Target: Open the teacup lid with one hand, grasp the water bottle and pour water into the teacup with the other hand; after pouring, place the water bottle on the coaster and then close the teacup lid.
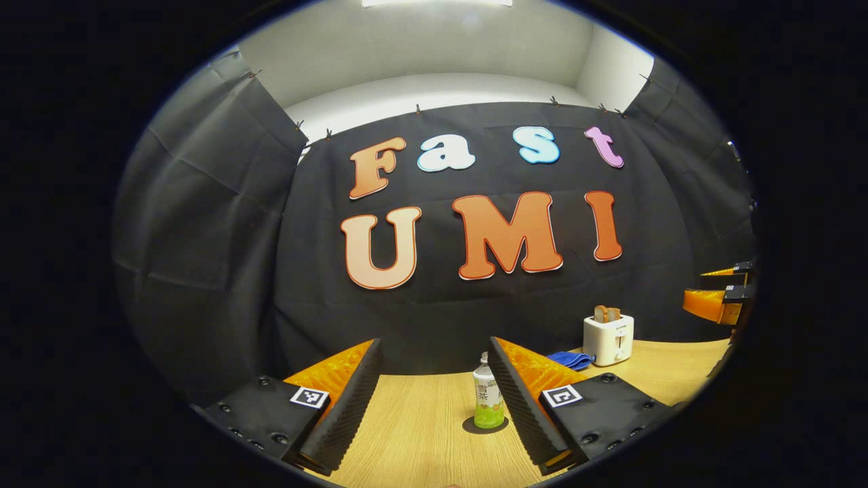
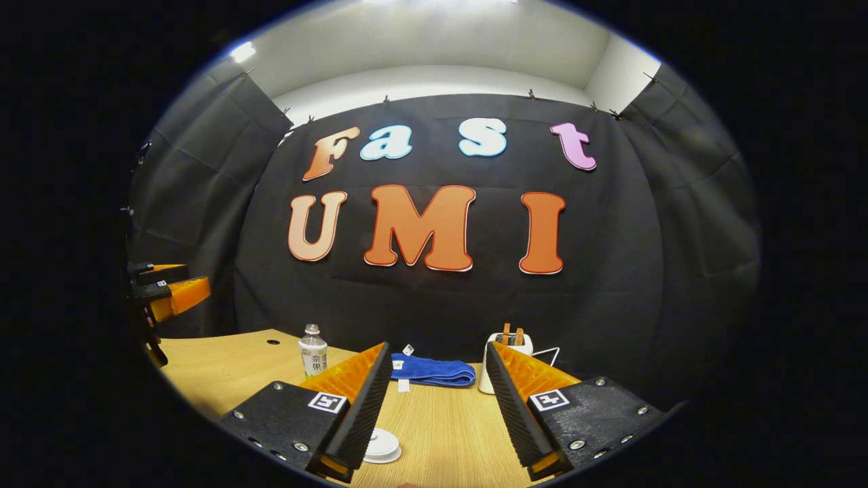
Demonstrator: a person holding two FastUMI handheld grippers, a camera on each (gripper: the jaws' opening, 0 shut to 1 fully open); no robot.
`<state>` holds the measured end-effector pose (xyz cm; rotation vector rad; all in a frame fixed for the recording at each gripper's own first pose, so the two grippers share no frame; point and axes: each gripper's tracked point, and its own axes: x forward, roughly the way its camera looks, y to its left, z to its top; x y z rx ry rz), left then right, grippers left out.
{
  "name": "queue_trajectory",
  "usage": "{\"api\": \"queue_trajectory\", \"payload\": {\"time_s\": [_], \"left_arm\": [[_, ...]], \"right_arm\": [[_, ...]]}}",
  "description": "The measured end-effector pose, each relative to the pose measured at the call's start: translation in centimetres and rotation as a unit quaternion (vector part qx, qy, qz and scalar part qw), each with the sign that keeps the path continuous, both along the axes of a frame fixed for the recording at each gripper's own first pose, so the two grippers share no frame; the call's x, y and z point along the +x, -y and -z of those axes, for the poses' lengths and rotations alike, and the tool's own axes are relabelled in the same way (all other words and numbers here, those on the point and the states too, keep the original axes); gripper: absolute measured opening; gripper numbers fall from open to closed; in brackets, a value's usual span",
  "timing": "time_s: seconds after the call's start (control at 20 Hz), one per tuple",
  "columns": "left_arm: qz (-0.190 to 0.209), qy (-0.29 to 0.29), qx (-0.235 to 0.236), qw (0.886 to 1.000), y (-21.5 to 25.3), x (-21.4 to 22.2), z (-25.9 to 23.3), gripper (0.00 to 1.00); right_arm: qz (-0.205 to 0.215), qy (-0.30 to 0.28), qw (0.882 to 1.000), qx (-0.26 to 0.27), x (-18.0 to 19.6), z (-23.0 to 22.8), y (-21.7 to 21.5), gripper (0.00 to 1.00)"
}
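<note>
I am holding the left tool point(image 1: 434, 400) released over the wooden bench point(image 1: 420, 434), its two fingers spread wide with nothing between them. Through that gap, in the left gripper view, I am seeing the water bottle point(image 1: 487, 401) standing upright on the bench, just beside the inner edge of the right-hand finger and casting a small shadow at its base. Farther back to the right a white toaster point(image 1: 608, 338) is sitting with bread slices sticking out of its slots, and a folded blue cloth point(image 1: 569, 360) is lying just left of it.

I am keeping the right tool point(image 2: 437, 400) released too, fingers apart and gripping nothing. In the right gripper view, the water bottle point(image 2: 312, 351) is standing upright behind the left-hand finger, well back on the bench point(image 2: 441, 427). A round white lid-like object point(image 2: 381, 445) is lying on the bench near the tip of that same finger; I cannot tell whether it is the teacup lid or the coaster. The blue cloth point(image 2: 434, 371) is lying beyond the gap, and the toaster point(image 2: 507, 359) is partly hidden behind the right-hand finger.
</note>
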<state>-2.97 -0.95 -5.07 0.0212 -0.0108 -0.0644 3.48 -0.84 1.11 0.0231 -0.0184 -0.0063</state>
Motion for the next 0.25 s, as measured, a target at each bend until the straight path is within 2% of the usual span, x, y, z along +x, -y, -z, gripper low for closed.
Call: {"api": "queue_trajectory", "payload": {"time_s": [0.25], "left_arm": [[-0.004,0.001,0.006,1.0,-0.19,-0.15,-0.12,0.97]], "right_arm": [[-0.002,-0.005,1.0,0.001,-0.02,0.23,-0.16,0.83]]}}
